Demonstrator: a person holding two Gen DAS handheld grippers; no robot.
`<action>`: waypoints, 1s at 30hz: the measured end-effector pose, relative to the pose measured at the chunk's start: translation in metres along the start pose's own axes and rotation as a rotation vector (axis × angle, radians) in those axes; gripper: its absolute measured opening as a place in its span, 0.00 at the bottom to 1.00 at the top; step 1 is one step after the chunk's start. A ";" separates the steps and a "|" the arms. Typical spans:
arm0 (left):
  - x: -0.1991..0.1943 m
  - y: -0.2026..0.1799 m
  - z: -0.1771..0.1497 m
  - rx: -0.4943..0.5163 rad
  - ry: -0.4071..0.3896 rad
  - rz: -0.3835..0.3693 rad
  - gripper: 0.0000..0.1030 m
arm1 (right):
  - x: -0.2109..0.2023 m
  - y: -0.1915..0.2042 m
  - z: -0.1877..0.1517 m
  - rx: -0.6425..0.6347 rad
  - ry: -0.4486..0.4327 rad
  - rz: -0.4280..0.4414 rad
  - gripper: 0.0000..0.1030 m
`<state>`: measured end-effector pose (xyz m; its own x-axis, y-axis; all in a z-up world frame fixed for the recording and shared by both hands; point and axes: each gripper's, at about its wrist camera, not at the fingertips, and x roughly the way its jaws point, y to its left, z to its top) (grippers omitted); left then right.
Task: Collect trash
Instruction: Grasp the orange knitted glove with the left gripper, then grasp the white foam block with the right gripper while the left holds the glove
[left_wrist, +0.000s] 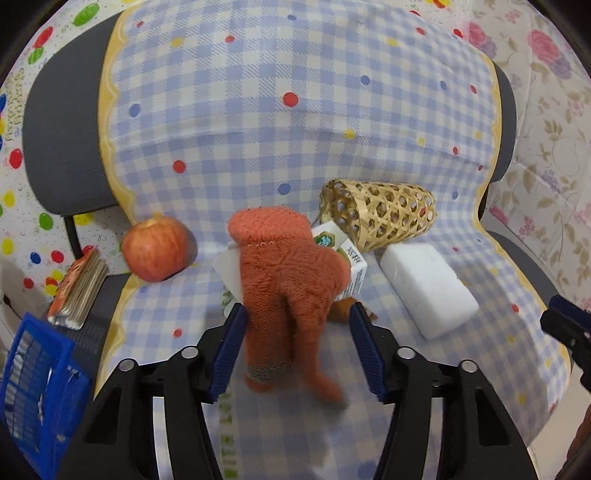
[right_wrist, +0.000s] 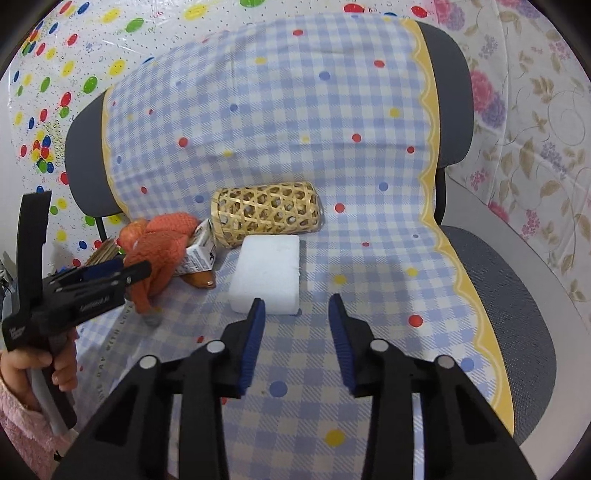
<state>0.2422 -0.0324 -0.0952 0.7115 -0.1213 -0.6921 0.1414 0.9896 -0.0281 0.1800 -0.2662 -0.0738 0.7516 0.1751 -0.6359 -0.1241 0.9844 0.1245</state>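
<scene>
On the seat of a grey office chair (right_wrist: 517, 295), a blue-checked cloth (right_wrist: 295, 129) with coloured dots carries all items.

Far left in the left wrist view: the corner of a blue plastic crate (left_wrist: 33, 387) and, beside it, a stack of foil-edged packets (left_wrist: 79, 291), both off the cloth. A red apple (left_wrist: 157, 249) sits at the cloth's left border.

Next, at centre, an orange knitted glove (left_wrist: 291, 291) lies draped over a small white carton (left_wrist: 351, 266); the carton leans against the open mouth of a woven bamboo basket (left_wrist: 384, 216), which lies on its side. A small orange-brown object (right_wrist: 201, 280), not identifiable, rests at the carton's foot.

The left gripper (left_wrist: 297, 345) has its jaws spread, with the glove's fingers between them. The left pad appears at the glove's edge; the right pad stands clear of it. No grip is evident. In the right wrist view a hand (right_wrist: 40, 369) in a pink sleeve holds this tool.

To the right of the carton, a white foam block (left_wrist: 428, 290) lies flat, just in front of the basket.

The right gripper (right_wrist: 297, 314) is partly open and holds nothing; its left pad tip overlaps the block's near edge in view, contact uncertain.
</scene>
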 end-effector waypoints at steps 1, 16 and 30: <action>0.004 -0.002 0.001 0.014 0.003 0.004 0.54 | 0.003 -0.001 0.000 0.005 0.006 0.000 0.34; -0.083 0.023 0.020 0.001 -0.204 0.010 0.10 | 0.003 0.001 0.002 0.013 0.012 0.009 0.51; -0.089 0.036 -0.036 -0.034 -0.124 -0.008 0.10 | 0.068 0.026 0.007 -0.048 0.082 0.035 0.80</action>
<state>0.1597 0.0163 -0.0607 0.7903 -0.1361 -0.5974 0.1255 0.9903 -0.0595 0.2322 -0.2287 -0.1089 0.6909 0.2077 -0.6925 -0.1814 0.9770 0.1121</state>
